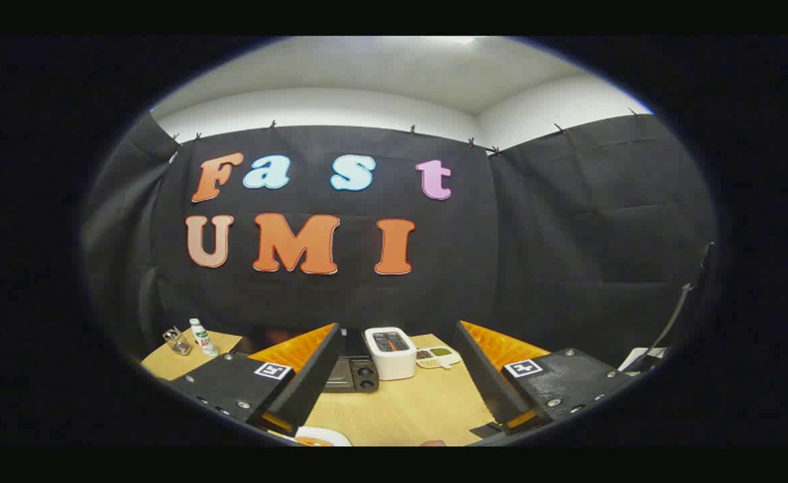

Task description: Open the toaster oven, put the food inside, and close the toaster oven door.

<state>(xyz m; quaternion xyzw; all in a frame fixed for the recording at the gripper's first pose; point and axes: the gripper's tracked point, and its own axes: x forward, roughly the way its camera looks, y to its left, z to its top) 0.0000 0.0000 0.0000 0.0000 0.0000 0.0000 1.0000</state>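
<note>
While the gripper hangs above the light wooden table, its two fingers stand spread wide apart with nothing between them but bare tabletop; they grasp nothing and touch nothing. Beyond the fingers, partly hidden behind the left one, sits a dark toaster oven; two round knobs show on its front, and whether its door stands open or closed cannot be told from this angle. Just beside the oven, on its right and seemingly touching or nearly so, stands a white pop-up toaster, upright, with an orange-and-dark panel on its top; right of that lies a small white divided dish with dark and green contents in separate compartments, too small to name. Well apart from these, beyond the left finger on the table's far left part, stand a small white bottle with a green cap and, just beside it, a clear glass container. Near the base of the left finger the rim of a white plate shows, with something orange on it, mostly cut off; black cloth walls the booth behind the table.
</note>
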